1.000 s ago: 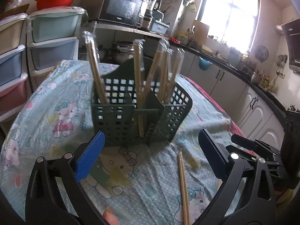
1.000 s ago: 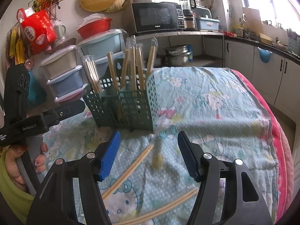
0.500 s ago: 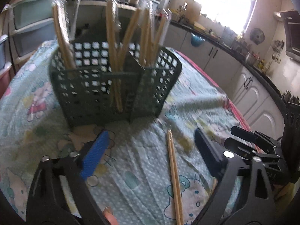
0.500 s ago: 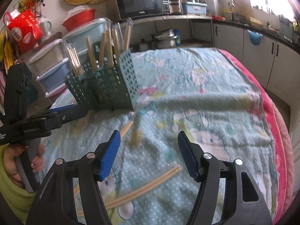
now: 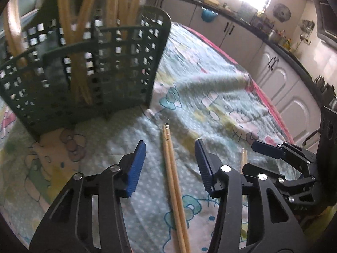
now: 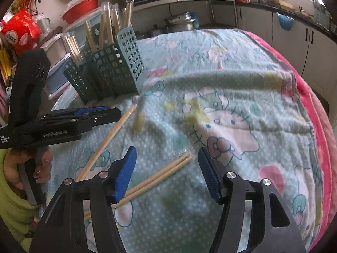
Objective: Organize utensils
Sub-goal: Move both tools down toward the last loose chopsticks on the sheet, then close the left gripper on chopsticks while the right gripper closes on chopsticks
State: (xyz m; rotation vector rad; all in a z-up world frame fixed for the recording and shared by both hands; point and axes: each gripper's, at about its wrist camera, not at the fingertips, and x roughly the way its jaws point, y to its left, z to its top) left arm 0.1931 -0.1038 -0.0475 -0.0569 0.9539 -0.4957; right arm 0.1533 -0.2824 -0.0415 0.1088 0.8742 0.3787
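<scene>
Two hand-held grippers hover over a cartoon-print tablecloth (image 6: pixel 242 67) scattered with chopsticks. In the left wrist view, the left gripper (image 5: pixel 170 156) points down at a wrapped pair of chopsticks (image 5: pixel 171 168) lying lengthwise at lower centre — its blue-padded jaws are closing, half apart, the pair between them but untouched by either pad. In the right wrist view, the right gripper (image 6: pixel 167 164) stands at a middling gap, its jaws easing inward over a second pair (image 6: pixel 160 177) lying aslant at lower centre — no contact seen. The green slotted utensil basket (image 6: pixel 109 73), already bristling with upright chopsticks, stands at upper left of both frames.
</scene>
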